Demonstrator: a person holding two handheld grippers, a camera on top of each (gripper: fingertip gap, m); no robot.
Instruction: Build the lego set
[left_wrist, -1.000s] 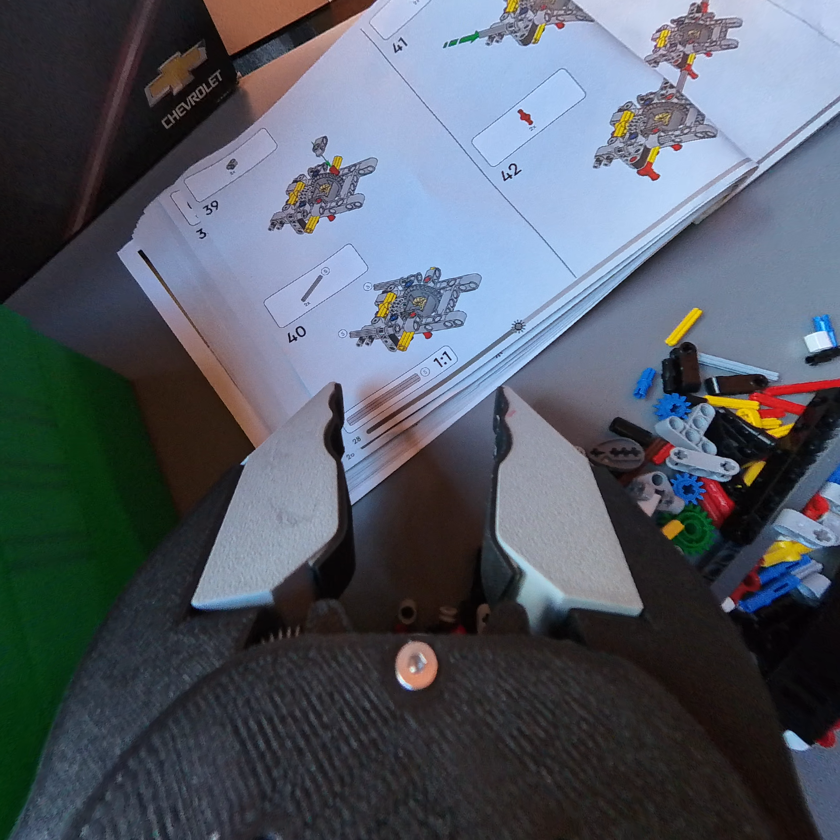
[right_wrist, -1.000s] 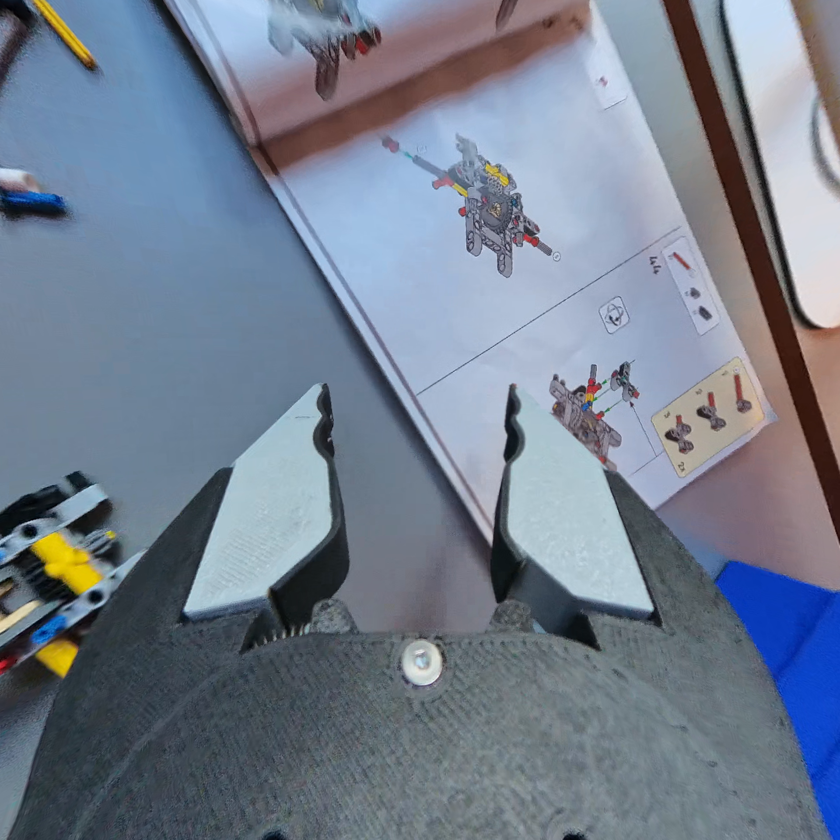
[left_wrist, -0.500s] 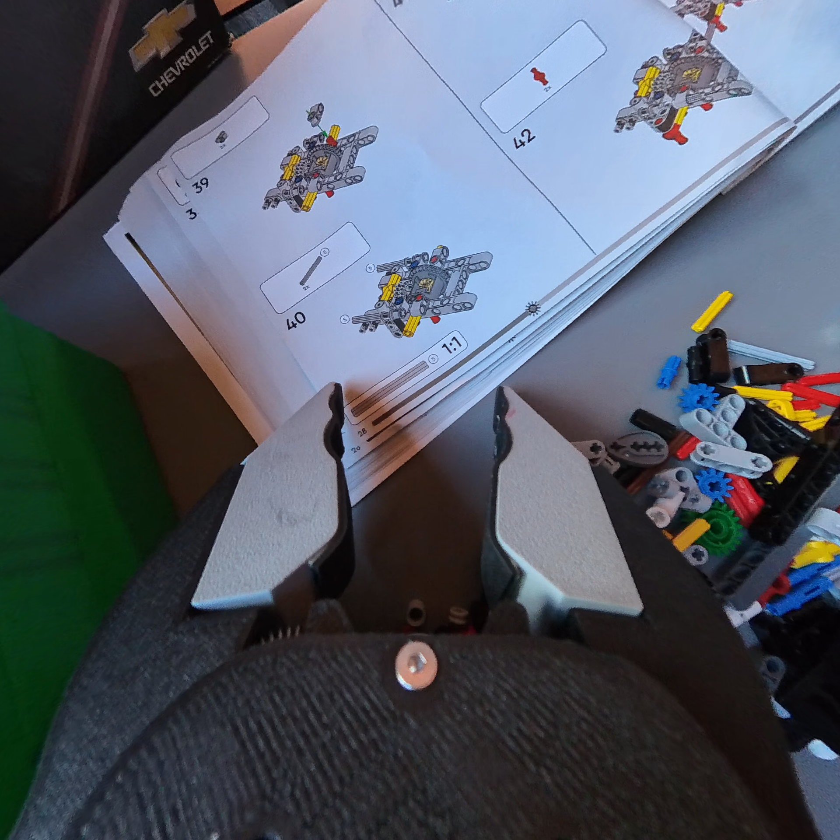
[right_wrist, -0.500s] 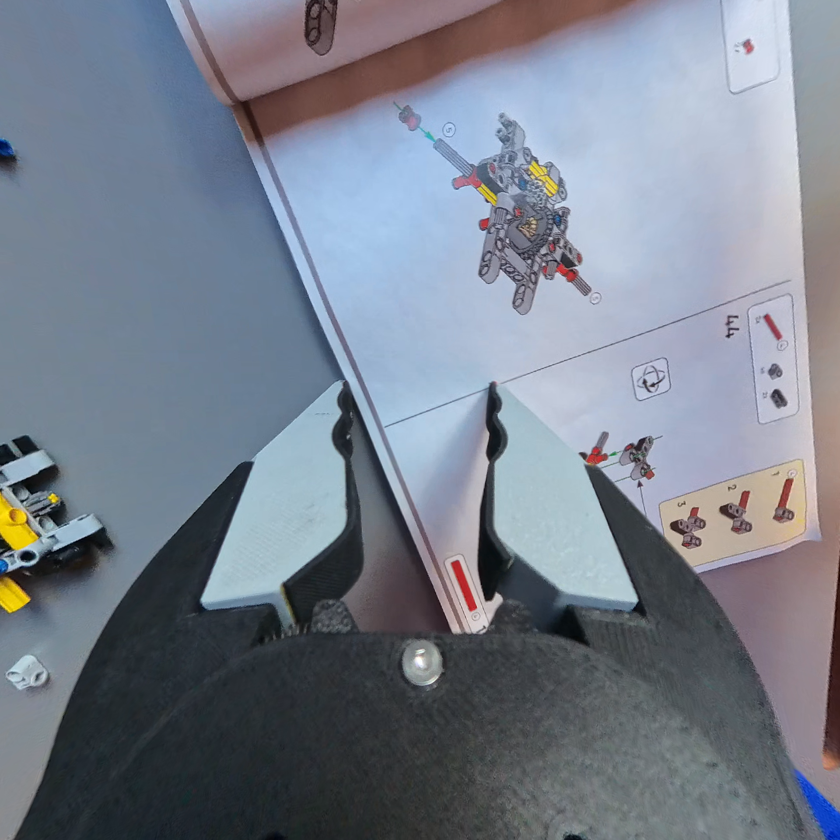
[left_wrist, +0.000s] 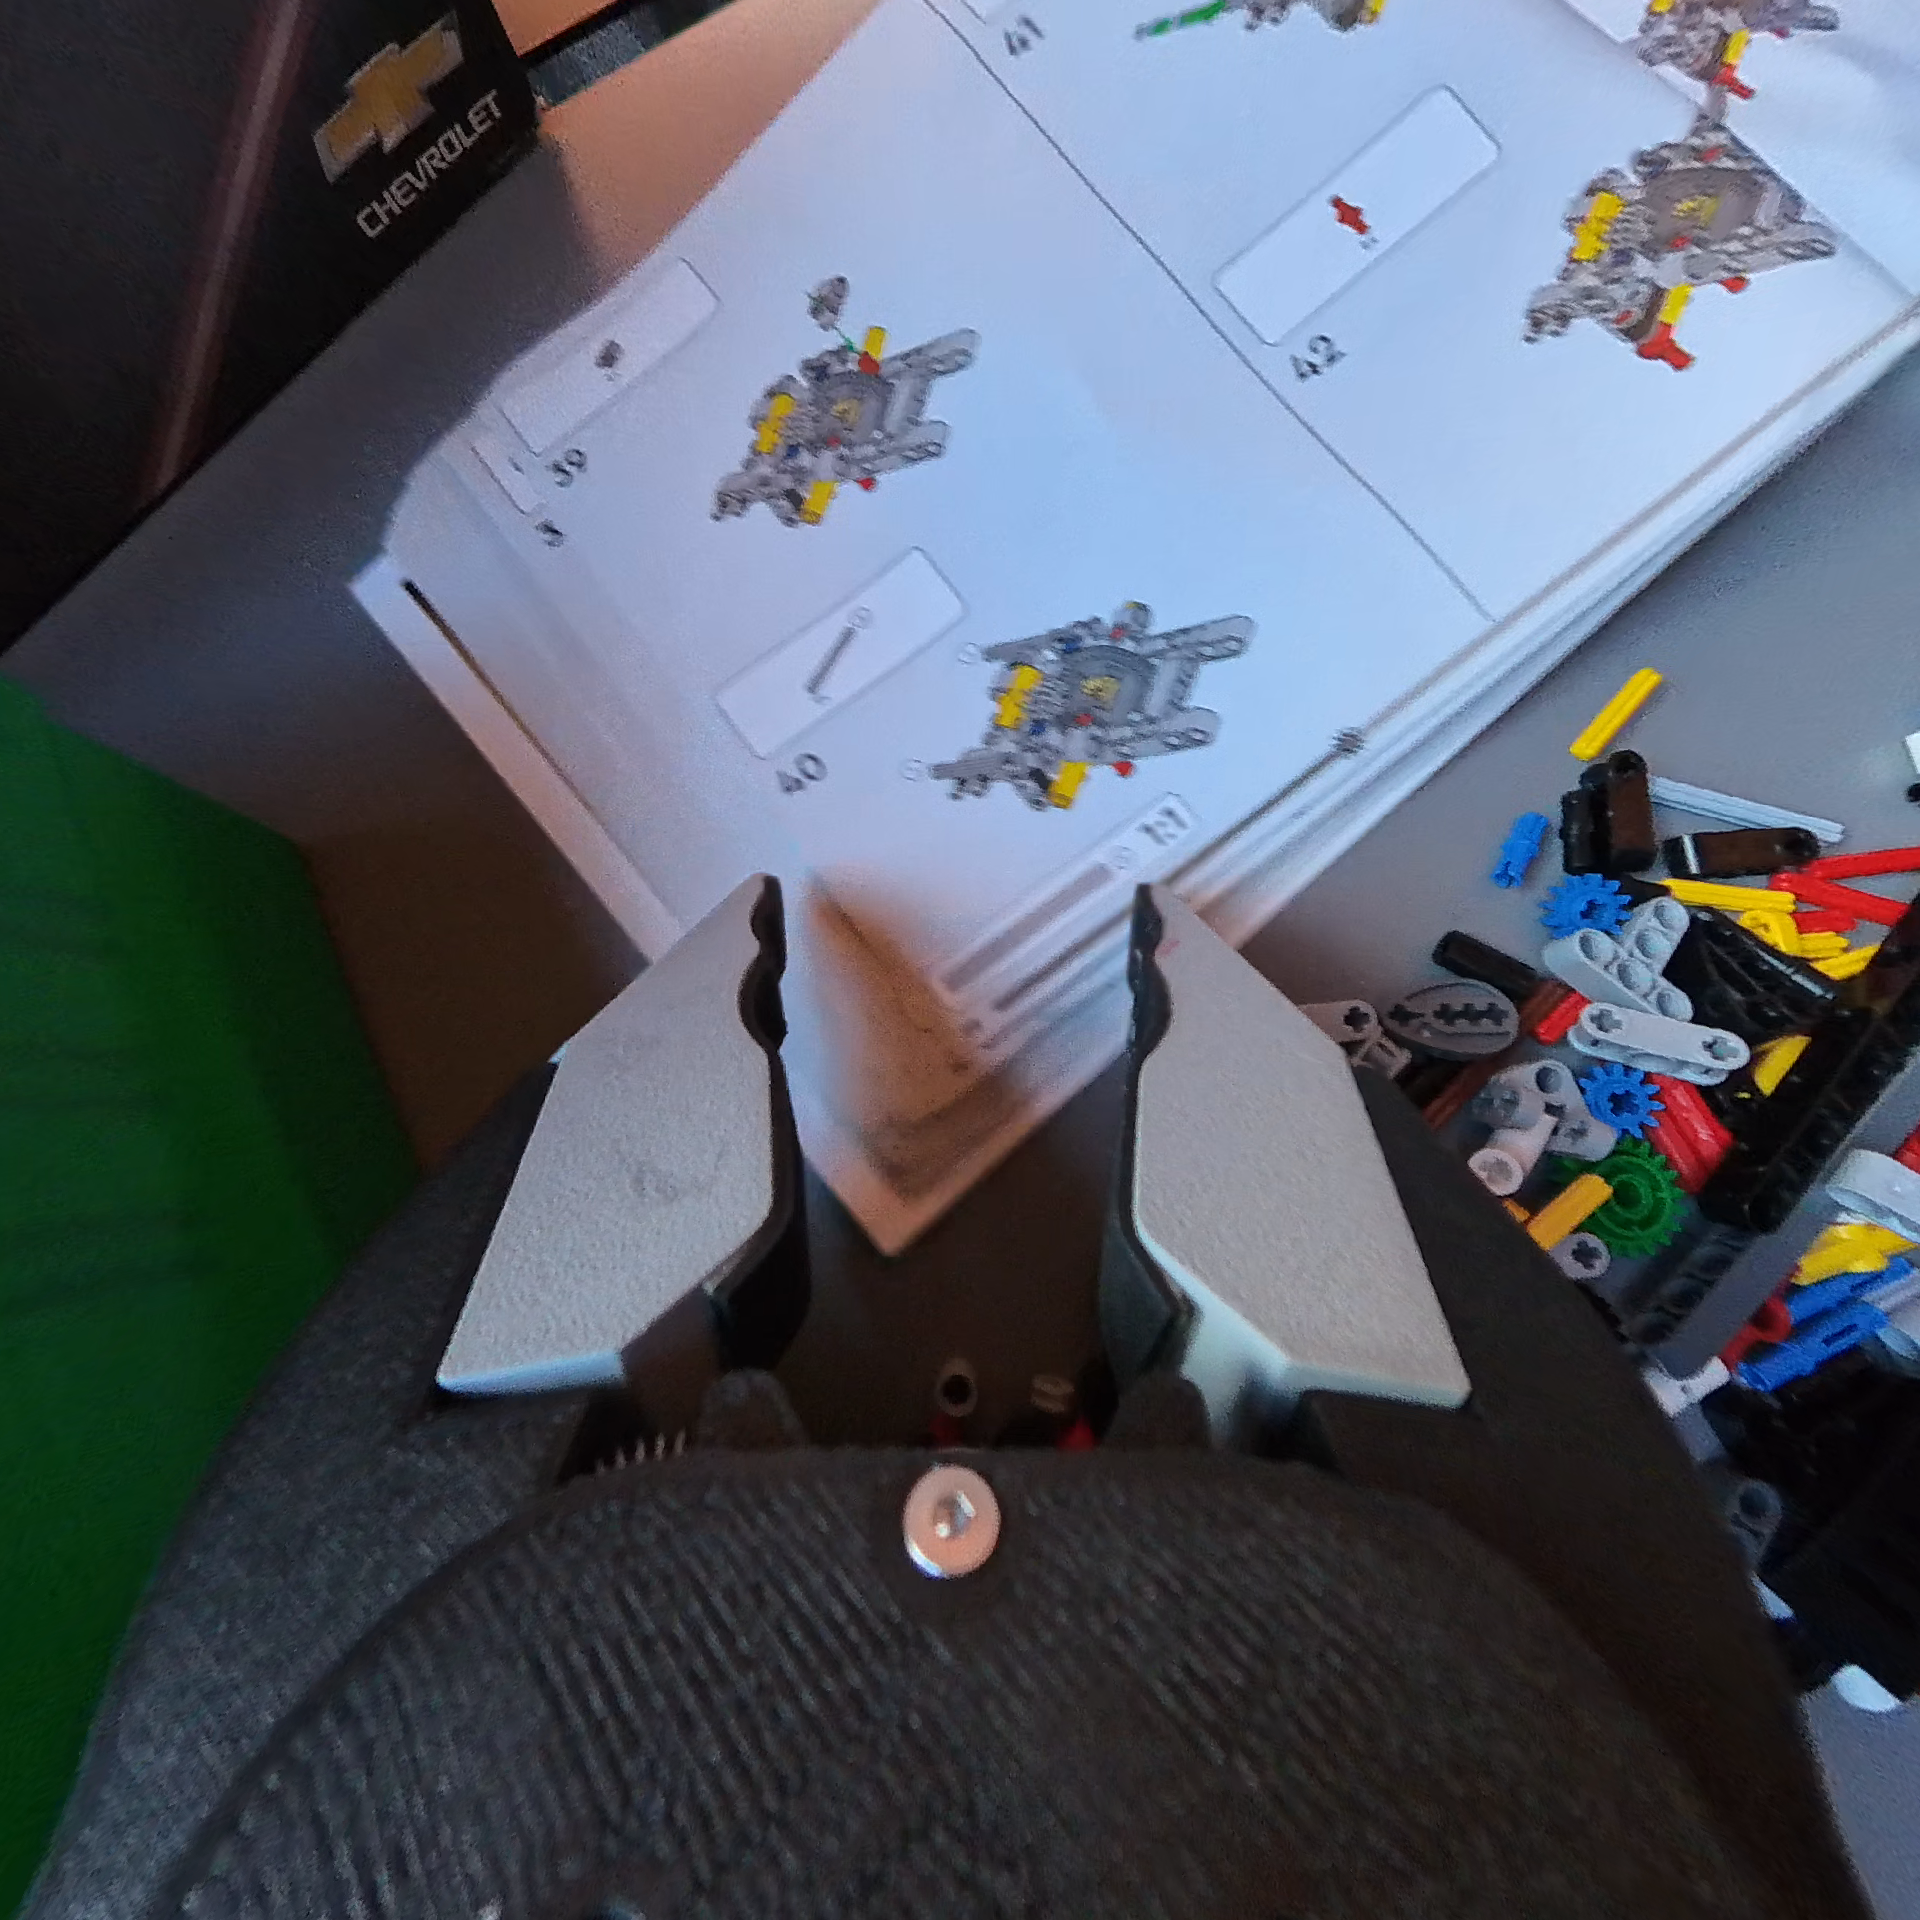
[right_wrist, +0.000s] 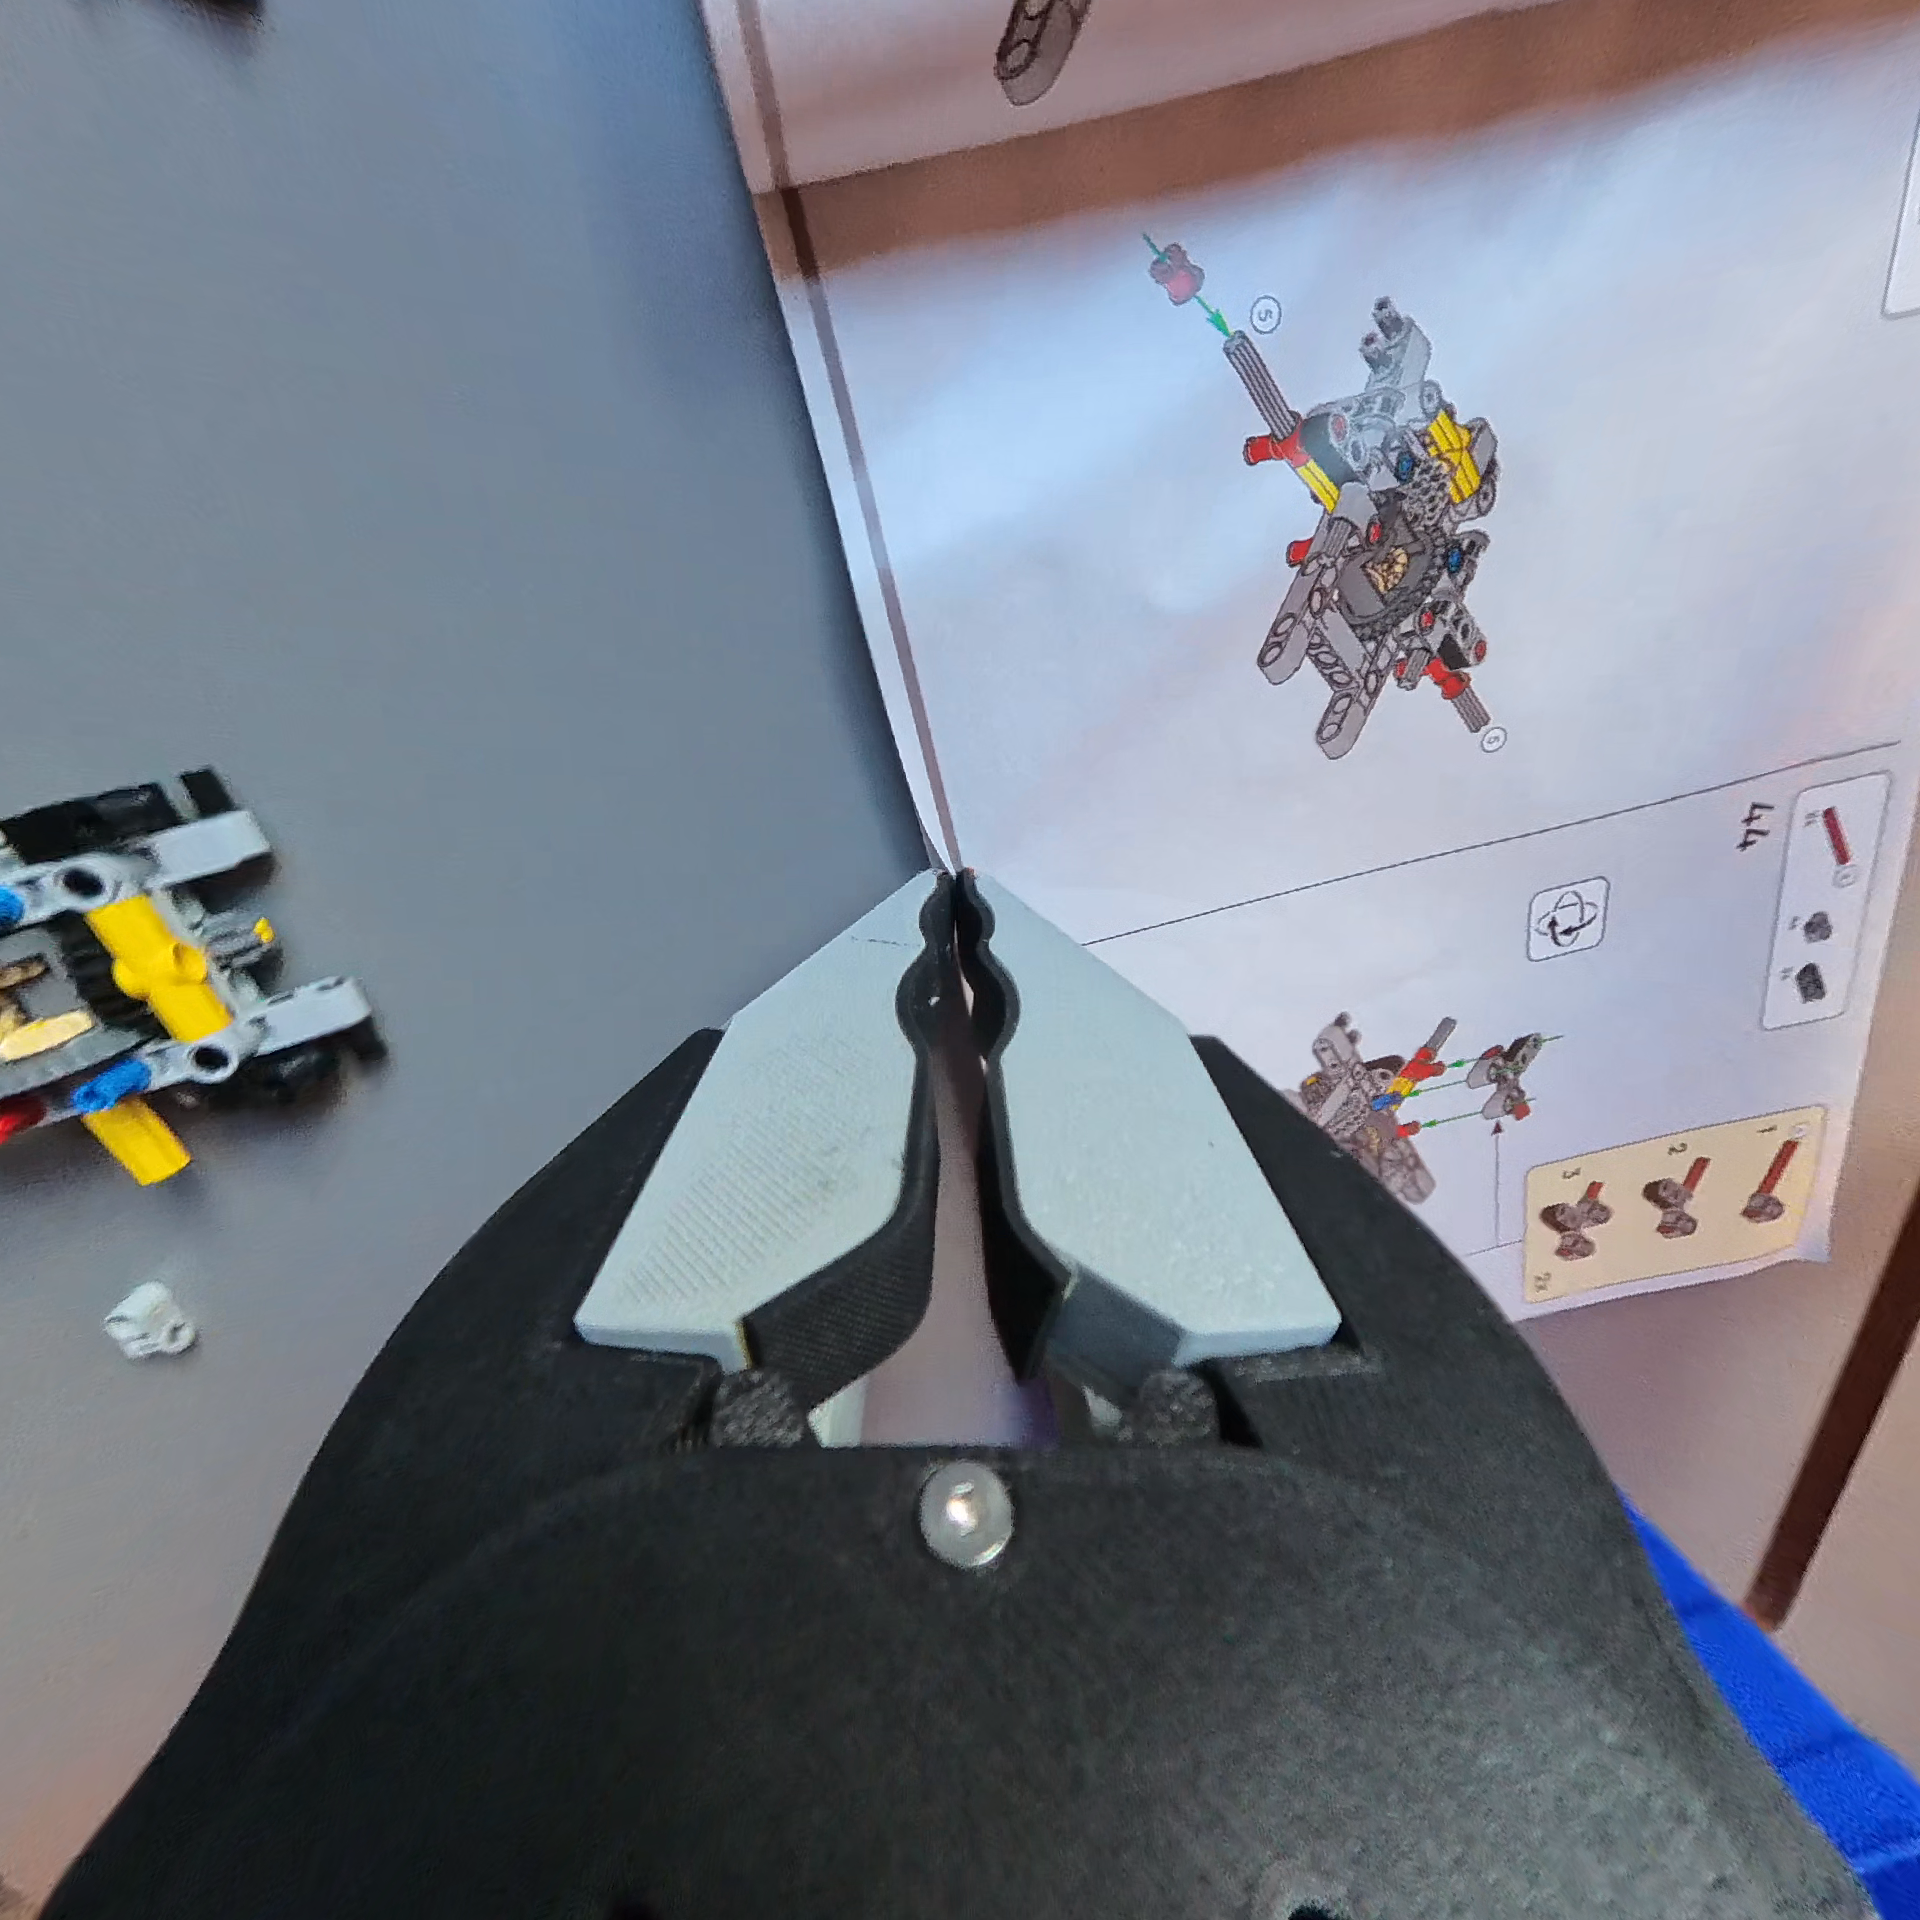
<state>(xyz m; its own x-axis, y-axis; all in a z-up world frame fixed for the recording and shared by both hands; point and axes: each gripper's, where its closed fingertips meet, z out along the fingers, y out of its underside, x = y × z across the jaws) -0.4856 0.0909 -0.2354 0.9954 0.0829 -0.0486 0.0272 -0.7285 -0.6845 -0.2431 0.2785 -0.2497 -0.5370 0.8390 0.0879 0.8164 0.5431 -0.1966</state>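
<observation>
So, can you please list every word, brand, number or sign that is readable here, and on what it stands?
I do not copy writing out; here is where it stands.
Black box: a logo with one pale printed word.
Instruction booklet, left wrist view: step numbers beside drawings; small marks blurred.
Its page, right wrist view: one step number, tiny circled figures.

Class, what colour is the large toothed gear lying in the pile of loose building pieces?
Green gear; it shows best in the left wrist view.
</observation>
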